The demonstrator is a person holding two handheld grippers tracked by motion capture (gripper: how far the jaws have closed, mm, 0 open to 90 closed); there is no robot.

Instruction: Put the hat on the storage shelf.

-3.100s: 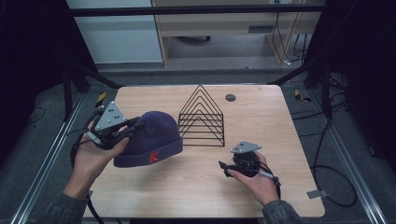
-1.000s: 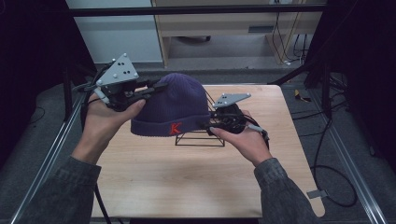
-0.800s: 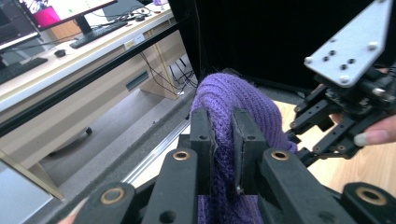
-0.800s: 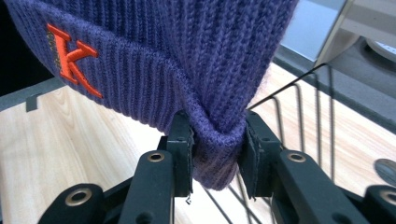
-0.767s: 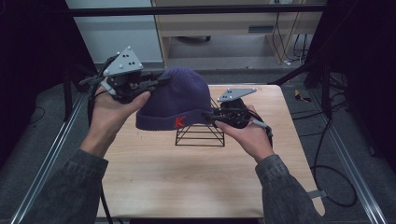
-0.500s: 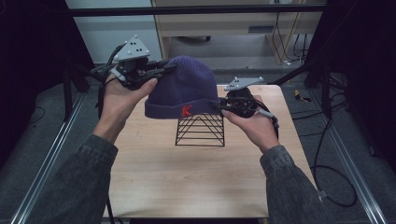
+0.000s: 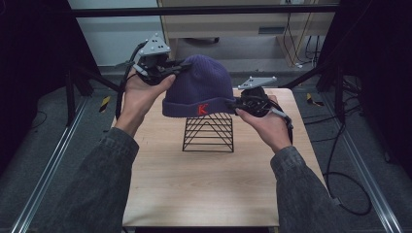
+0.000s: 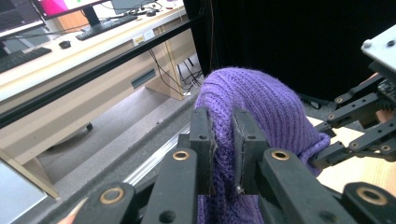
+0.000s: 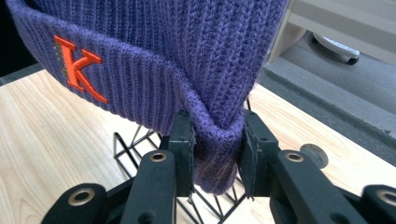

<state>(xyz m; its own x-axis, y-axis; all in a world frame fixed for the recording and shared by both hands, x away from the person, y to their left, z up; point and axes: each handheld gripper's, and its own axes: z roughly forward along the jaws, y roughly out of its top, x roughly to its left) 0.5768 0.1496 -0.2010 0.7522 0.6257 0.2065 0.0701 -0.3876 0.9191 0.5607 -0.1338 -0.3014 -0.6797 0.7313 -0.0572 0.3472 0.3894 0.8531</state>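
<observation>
You hold the purple beanie [image 7: 198, 87] in the air, just above the black wire rack [image 7: 209, 132] on the table [image 7: 204, 194]. Your left gripper [image 7: 180, 68] pinches its crown — your right gripper [image 7: 235, 103] is clamped on the folded brim.

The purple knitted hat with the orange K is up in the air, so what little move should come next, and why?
Probably lower it straight down. The purple knitted hat hangs above the black wire pyramid rack, its folded brim just over the rack's top. The left gripper pinches the crown and the right gripper pinches the brim, so both hold it spread and a small drop would likely seat it on the rack.
</observation>
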